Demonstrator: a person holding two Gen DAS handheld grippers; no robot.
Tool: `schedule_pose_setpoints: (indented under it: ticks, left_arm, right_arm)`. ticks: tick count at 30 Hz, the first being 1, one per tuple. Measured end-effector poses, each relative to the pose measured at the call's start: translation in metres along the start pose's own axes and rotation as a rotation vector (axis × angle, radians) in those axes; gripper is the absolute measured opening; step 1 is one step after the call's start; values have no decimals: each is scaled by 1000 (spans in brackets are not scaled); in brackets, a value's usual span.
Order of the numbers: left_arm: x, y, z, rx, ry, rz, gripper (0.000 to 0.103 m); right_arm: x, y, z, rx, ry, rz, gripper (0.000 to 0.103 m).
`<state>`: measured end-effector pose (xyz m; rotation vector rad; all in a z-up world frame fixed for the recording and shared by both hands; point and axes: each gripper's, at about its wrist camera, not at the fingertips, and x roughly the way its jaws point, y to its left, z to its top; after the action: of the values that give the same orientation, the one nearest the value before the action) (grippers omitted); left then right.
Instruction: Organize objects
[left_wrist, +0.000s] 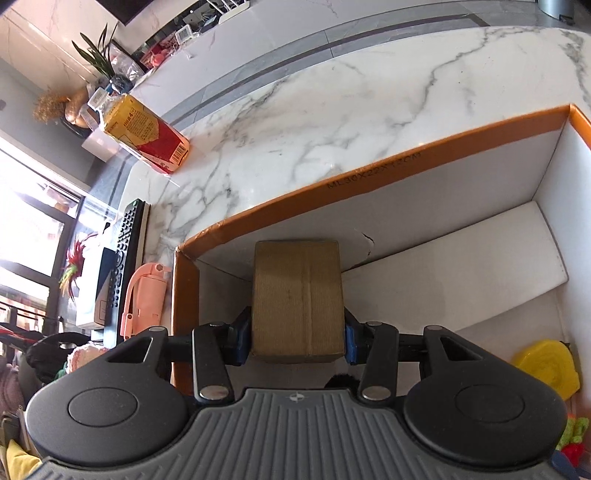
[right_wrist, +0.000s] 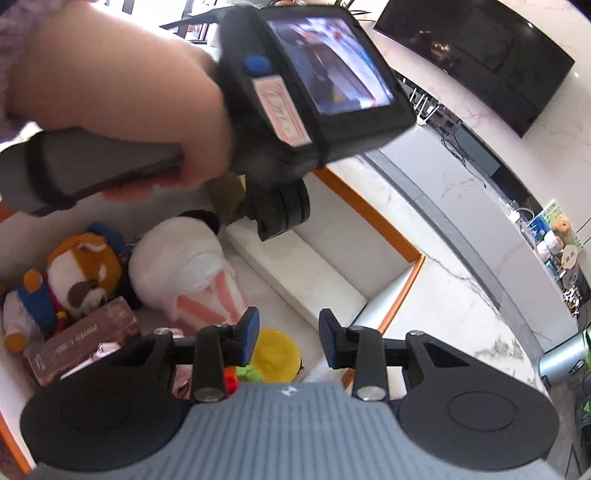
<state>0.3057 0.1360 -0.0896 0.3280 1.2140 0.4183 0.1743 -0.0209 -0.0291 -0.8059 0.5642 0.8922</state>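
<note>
While left gripper (left_wrist: 297, 338) grasps brown box (left_wrist: 297, 299) over orange bin (left_wrist: 369, 173), right gripper (right_wrist: 287, 338) released, empty.

A brown paper-wrapped box (left_wrist: 298, 299) sits upright between the left claw (left_wrist: 295, 336) fingers, inside the orange-rimmed white carton (left_wrist: 373, 173), near its corner ahead of the claw.

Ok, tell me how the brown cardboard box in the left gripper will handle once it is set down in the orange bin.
The brown cardboard box looks stiff: flat faces, a taped seam, no denting at the left gripper pads. It probably sits stable and will not roll, being square-edged. The plain paper surface should grip rather than slip. Its weight cannot be judged.
</note>
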Motion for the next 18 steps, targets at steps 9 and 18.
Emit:
schedule_pose_setpoints:
  ticks: [9, 18]
  left_arm:
    - [-4, 2, -4, 30, -44, -6, 70]
    - [-29, 20, -13, 14, -115, -79, 70]
  right_arm:
    - [-4, -4, -6, 31, -16, -9, 49]
    - [1, -4, 2, 58, -18, -18, 50]
